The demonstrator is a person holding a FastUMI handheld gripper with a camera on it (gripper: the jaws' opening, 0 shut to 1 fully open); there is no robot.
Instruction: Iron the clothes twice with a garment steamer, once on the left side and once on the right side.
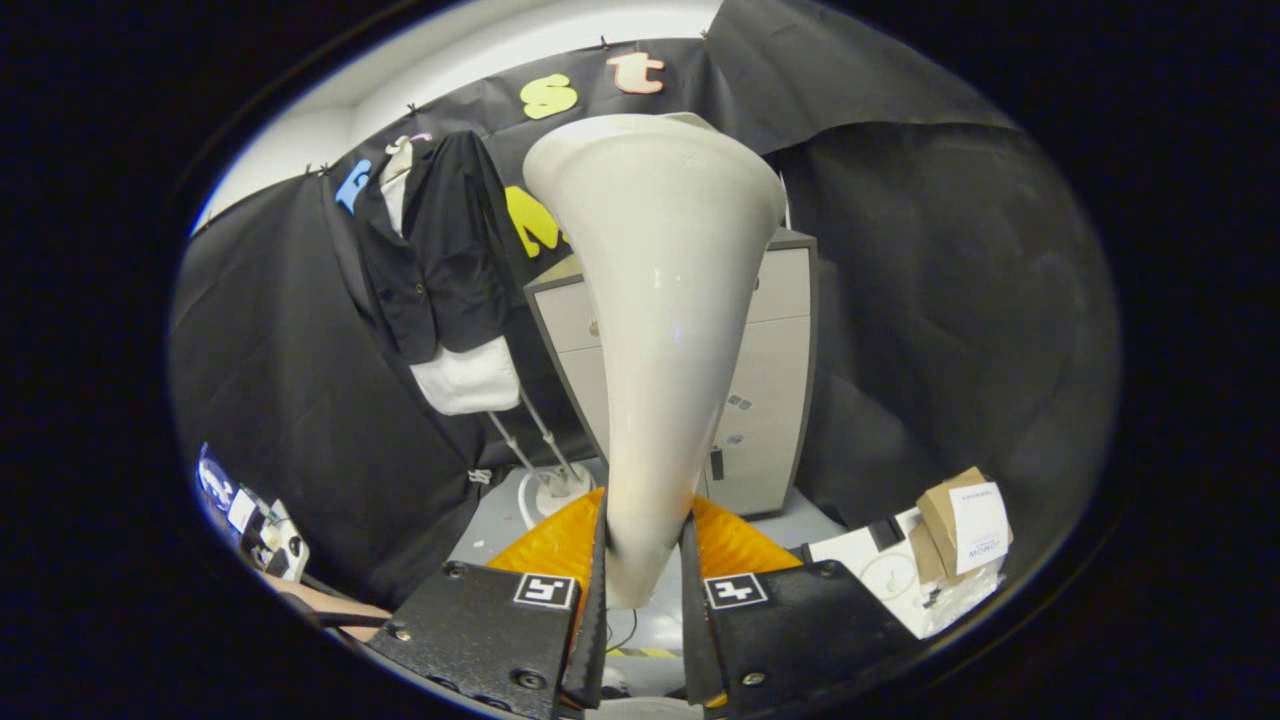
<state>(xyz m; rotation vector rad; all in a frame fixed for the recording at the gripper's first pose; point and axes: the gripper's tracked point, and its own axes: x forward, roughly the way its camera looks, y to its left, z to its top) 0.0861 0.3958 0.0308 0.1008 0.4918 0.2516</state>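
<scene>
One gripper (642, 600) sits at the bottom centre, its two fingers (592, 610) pressed on one white garment steamer head (660, 300) that rises up the middle. One dark jacket (440, 250) hangs at upper left, over one white garment (468, 378), on one stand with two thin poles (530, 440). One grey cabinet (770, 380) stands at centre. One cardboard box (962, 520) lies at lower right.

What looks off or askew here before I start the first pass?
Nothing looks damaged or spilled. The fingers are shut on the narrow end of the white cone-shaped steamer head, which stands upright. The black jacket over a white shirt hangs beyond it to the left, apart from the head and tilted.
</scene>
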